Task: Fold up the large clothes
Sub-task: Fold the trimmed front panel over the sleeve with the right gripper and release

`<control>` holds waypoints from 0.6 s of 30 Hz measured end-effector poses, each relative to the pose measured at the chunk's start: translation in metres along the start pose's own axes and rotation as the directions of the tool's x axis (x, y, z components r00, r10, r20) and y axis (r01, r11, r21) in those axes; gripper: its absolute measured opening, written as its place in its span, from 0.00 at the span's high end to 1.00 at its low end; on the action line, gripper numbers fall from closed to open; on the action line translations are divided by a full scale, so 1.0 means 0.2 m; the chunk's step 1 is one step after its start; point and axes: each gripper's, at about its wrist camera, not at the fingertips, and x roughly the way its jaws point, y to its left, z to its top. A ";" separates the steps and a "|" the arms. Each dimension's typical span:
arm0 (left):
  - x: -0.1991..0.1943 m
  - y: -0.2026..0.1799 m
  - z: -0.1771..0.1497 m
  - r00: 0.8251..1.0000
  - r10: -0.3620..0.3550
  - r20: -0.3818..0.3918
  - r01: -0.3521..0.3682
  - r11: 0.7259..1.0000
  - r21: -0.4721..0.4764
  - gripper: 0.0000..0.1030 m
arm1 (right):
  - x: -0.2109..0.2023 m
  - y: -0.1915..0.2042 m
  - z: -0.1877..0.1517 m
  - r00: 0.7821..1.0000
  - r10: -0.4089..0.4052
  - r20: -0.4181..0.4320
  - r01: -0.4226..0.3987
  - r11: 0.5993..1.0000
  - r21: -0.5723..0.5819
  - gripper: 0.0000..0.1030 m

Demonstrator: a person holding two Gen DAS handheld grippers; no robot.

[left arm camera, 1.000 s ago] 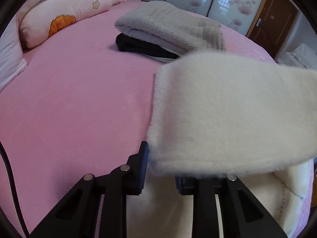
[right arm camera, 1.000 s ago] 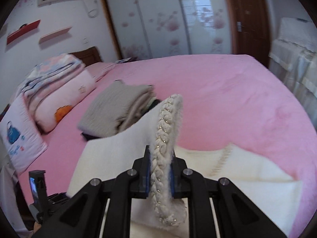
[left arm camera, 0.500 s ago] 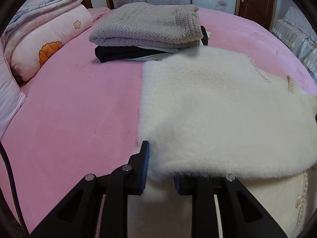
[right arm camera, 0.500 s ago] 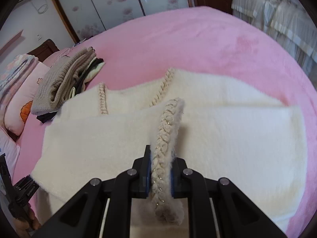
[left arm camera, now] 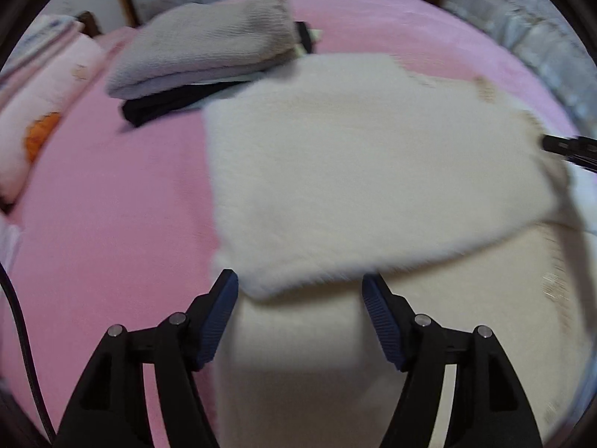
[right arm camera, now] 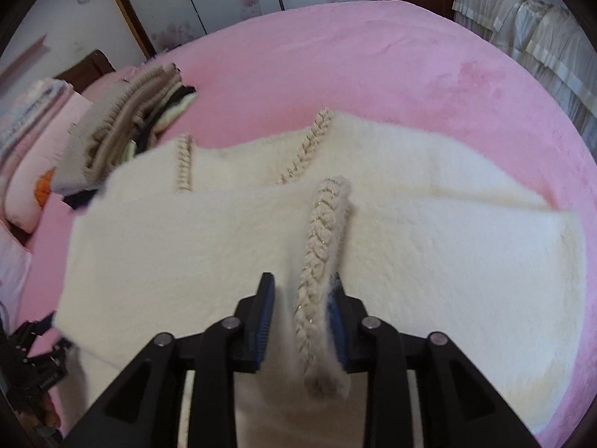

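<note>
A fluffy cream-white garment [left arm camera: 365, 171] lies on the pink bed [left arm camera: 112, 194], its near part folded over the rest. My left gripper [left arm camera: 300, 317] is open, its jaws wide apart just behind the folded edge, holding nothing. In the right wrist view the same garment [right arm camera: 447, 246] is spread across the bed, with a braided gold-threaded trim [right arm camera: 321, 246] running between the jaws of my right gripper [right arm camera: 302, 317]. Those jaws stand apart; the trim rests against the right pad and hangs below it.
A stack of folded clothes, grey knit on top of black [left arm camera: 209, 48], sits beyond the garment; it also shows at left in the right wrist view [right arm camera: 123, 127]. Pink pillows [left arm camera: 33, 112] lie at far left. A draped white cover [right arm camera: 522, 37] stands past the bed's right edge.
Both grippers have opened. The left let go of the folded edge, which now lies on the garment. The right jaws parted around the braided trim.
</note>
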 end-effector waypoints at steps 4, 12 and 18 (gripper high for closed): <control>-0.18 0.10 0.07 0.995 -0.090 0.051 0.091 0.996 -0.025 0.30 | -0.11 -0.02 0.03 0.999 0.042 0.025 -0.042 0.999 0.002 0.51; 0.02 0.33 0.45 0.993 0.055 0.108 -0.036 0.984 -0.174 0.26 | 0.02 -0.08 0.16 1.000 0.027 0.008 -0.027 0.999 0.046 0.50; 0.38 0.43 0.63 0.998 0.064 0.011 -0.060 0.972 -0.228 0.36 | 0.23 -0.18 0.22 0.995 0.087 -0.049 -0.079 0.987 0.142 0.50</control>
